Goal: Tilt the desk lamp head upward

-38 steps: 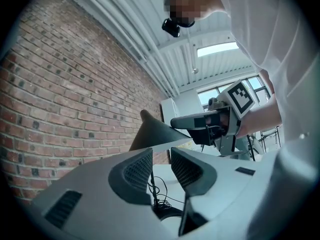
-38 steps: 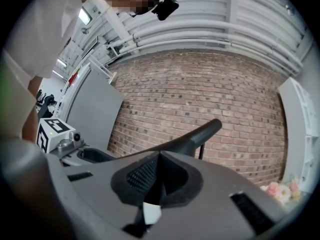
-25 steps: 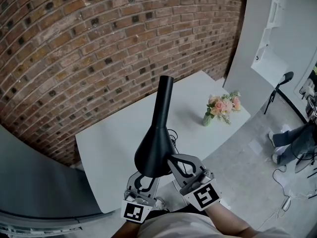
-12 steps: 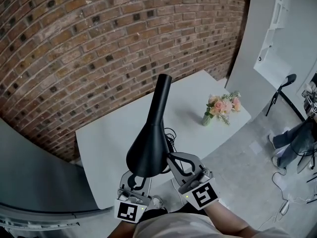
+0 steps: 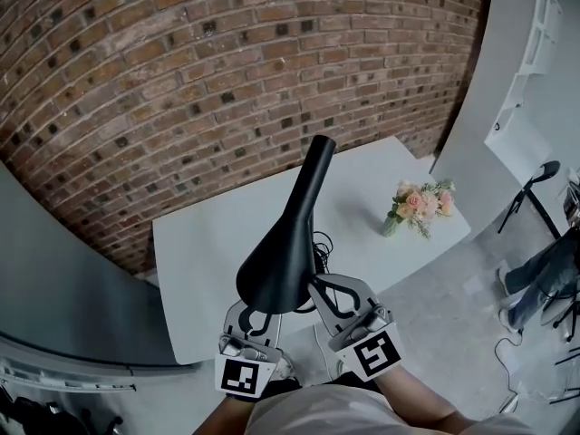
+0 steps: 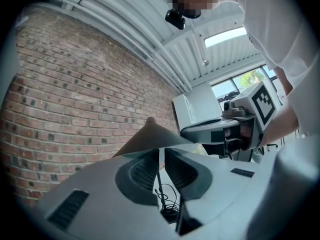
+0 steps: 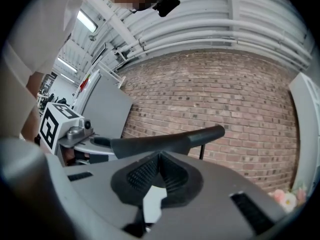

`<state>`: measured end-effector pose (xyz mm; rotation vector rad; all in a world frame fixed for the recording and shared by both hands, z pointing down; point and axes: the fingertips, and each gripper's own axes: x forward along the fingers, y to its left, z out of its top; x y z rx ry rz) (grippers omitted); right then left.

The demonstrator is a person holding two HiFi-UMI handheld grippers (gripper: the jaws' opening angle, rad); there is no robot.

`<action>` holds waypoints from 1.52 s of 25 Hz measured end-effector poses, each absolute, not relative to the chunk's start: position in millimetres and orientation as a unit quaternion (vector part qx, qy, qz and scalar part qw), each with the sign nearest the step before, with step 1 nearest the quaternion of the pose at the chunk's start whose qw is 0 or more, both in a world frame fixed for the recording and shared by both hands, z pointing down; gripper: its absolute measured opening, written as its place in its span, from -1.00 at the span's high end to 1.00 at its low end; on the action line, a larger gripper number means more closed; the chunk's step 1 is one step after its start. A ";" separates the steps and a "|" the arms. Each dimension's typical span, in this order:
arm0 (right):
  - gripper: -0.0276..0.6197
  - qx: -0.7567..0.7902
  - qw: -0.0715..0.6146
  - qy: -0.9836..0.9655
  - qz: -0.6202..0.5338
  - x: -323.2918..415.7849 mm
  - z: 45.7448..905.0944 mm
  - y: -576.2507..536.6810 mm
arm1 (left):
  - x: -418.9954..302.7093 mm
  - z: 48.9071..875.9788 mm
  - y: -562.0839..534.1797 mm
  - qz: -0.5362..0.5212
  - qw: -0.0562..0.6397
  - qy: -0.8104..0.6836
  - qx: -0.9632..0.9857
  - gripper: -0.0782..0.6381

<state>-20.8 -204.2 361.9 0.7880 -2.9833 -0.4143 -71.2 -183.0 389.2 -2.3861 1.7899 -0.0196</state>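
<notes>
Seen from the head view, a black, cone-shaped lamp head (image 5: 272, 272) fills the centre of the frame above a white desk (image 5: 204, 243). Its wide mouth is toward the bottom of the frame and its narrow end reaches toward the upper right. A brick wall (image 5: 181, 80) fills the top. A small vase of pink flowers (image 5: 419, 202) stands on the desk at right, well apart from the lamp.

The left gripper (image 5: 256, 319) meets the wide rim at lower centre. Its jaws are almost together, with only a sliver of gap, and they appear to pinch the thin rim at their tips. The right gripper (image 5: 317, 290), just beside it to the right, has its jaws pressed together at the tips against the same rim and seems to grip it too.

In the right gripper view the lamp head lies roughly level across the frame.

The tilt looks to be in hand, with both grippers on the rim. The next move likely calls for lifting the wide end with both grippers together, keeping the pinch firm on the slim edge. The pivot and base are hidden, so watch that the base does not lift.
</notes>
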 end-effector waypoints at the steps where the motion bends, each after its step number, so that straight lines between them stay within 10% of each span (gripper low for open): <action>1: 0.86 0.253 0.014 -0.958 -0.134 -22.1 361.5 -202.2 | -72.0 387.5 -182.7 -0.006 0.079 0.601 -0.795 0.67; 38: 0.86 0.248 -0.028 -0.960 -0.124 -24.1 333.6 -176.0 | -75.8 335.4 -184.6 0.025 0.098 0.638 -0.763 0.69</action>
